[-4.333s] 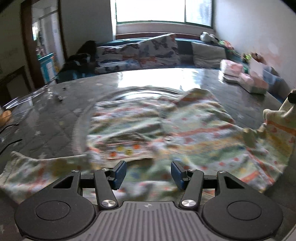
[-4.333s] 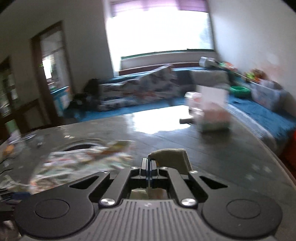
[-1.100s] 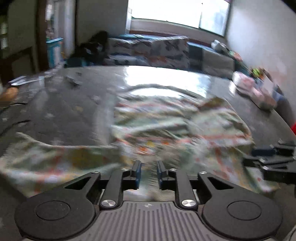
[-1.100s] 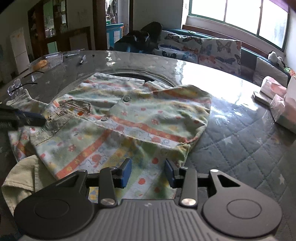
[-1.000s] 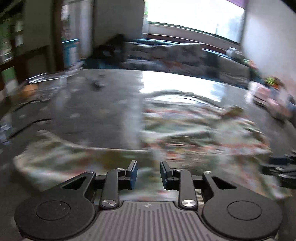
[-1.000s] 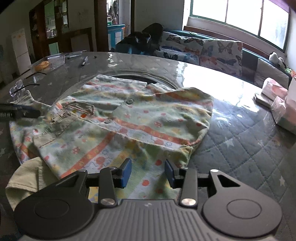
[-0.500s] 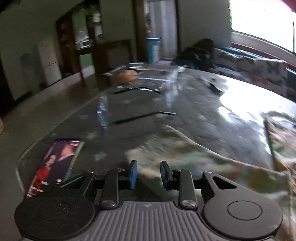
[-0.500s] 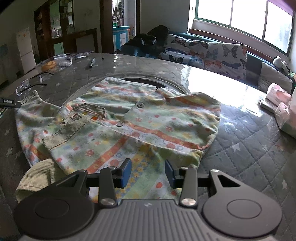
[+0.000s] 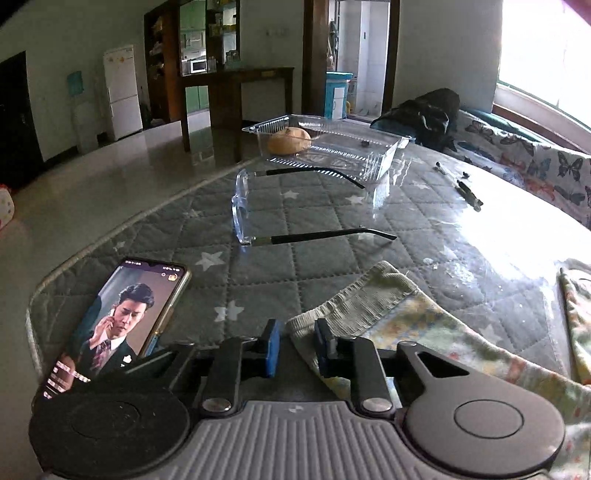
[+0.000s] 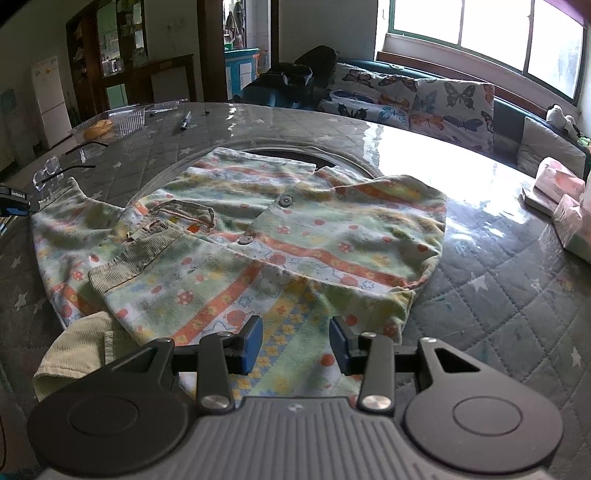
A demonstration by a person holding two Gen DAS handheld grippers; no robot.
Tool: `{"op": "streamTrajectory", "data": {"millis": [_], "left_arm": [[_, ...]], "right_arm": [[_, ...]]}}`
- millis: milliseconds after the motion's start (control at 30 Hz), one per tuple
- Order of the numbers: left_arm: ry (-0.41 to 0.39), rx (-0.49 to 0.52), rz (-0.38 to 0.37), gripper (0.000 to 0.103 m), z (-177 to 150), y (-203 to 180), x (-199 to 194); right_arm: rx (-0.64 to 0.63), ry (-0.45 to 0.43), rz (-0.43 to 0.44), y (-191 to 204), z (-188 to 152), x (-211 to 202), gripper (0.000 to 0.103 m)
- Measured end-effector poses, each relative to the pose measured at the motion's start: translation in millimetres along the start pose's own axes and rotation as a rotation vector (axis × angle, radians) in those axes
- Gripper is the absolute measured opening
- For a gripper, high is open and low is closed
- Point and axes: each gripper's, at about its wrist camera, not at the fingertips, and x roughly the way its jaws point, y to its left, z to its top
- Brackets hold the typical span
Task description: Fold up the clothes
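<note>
On the quilted surface [image 10: 498,295] the patterned shirt [image 10: 295,236] lies spread. The left gripper [image 9: 295,345] fingers are closing around its sleeve cuff [image 9: 354,306]; take the ribbing fully. The right gripper [image 10: 295,339] hovers half-open, empty.

window [image 10: 480,33]: bright daylight | sofa [image 10: 413,99]: butterfly cushions | fridge [image 9: 122,92]: white | floor [image 9: 92,184]: pale, glossy

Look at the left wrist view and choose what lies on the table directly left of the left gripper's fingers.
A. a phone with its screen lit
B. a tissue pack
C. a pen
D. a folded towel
A: the phone lies face up with a picture on its screen, just left of the left gripper, whose jaws are closing around the sleeve cuff.
</note>
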Motion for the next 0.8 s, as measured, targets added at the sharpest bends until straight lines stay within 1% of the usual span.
{"op": "streamTrajectory", "data": {"millis": [100, 233, 300, 400, 467, 633, 800], "left_arm": [[-0.005, -0.01, -0.016, 0.01, -0.4, -0.3, -0.5], [-0.016, -0.035, -0.042, 0.006, -0.8, 0.4, -3.5], [-0.019, -0.057, -0.067, 0.005, 0.0, 0.9, -9.4], [-0.042, -0.069, -0.14, 0.005, 3.7, -5.3, -29.7], [-0.071, -0.038, -0.2, 0.005, 6.8, -18.4, -49.0], [-0.127, 0.04, -0.362, 0.005, 12.3, -67.1, -93.4], [-0.121, 0.126, -0.486, 0.005, 7.9, -118.9, -120.2]], "right_arm": [[0.0, -0.001, 0.004, 1.2, -0.9, -0.9, 0.04], [0.006, -0.006, 0.006, 0.8, -2.0, -2.7, 0.04], [0.01, -0.006, 0.004, 0.0, -3.0, -3.0, 0.04], [0.019, -0.008, 0.003, -2.3, -3.8, -3.9, 0.04], [0.025, -0.01, 0.003, -3.1, -3.9, -4.5, 0.04], [0.031, -0.028, 0.007, -2.9, -3.6, -8.6, 0.04], [0.041, -0.055, 0.004, -7.1, -4.4, -19.3, 0.04]]}}
